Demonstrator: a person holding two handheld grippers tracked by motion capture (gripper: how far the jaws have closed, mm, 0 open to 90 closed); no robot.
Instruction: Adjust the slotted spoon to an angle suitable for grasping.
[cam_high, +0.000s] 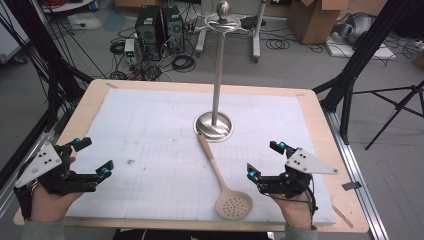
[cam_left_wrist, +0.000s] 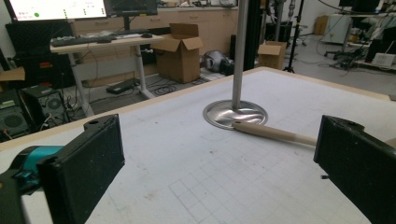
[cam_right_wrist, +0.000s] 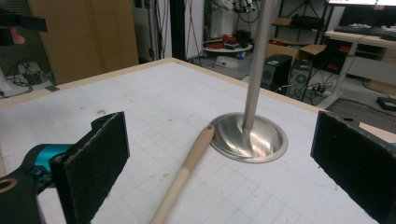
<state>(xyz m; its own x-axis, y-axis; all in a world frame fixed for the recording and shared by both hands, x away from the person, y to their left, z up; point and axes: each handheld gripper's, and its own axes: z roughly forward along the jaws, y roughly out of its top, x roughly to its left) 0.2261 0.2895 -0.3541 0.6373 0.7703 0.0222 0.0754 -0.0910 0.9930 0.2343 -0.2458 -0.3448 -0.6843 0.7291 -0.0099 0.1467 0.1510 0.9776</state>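
nearest item: left gripper (cam_high: 93, 156), held low over the near left corner of the tabletop (cam_high: 150, 125); fingers (cam_left_wrist: 88, 163) spread wide, holding nothing. matching item: right gripper (cam_high: 265, 159), near right side, fingers (cam_right_wrist: 100, 154) equally wide apart, also empty.

between them, nearer the right gripper: slotted spoon (cam_high: 222, 181), pale wood or plastic, lying flat on the white mat. round perforated bowl (cam_high: 233, 205) sits close to the near edge; handle (cam_high: 210, 157) runs away from the person and slightly left, its tip touching or just overlapping the rim of the stand's base. long axis: near-right to far-left, close to straight ahead. in the right gripper view the handle (cam_right_wrist: 187, 172) rises between the open fingers.

farther: metal stand (cam_high: 218, 65), upright pole on a round dish base (cam_high: 214, 126), with hook arms and a ball at the top, near the middle of the tabletop.

beyond the tabletop: floor with computer towers (cam_high: 160, 27), cables and cardboard boxes (cam_high: 312, 17).

step in hand, by judgement: the start, before any grasp; the spoon looks meant for hanging on the stand. next move calls for the right gripper to drop over the handle, square to its axis, and close.
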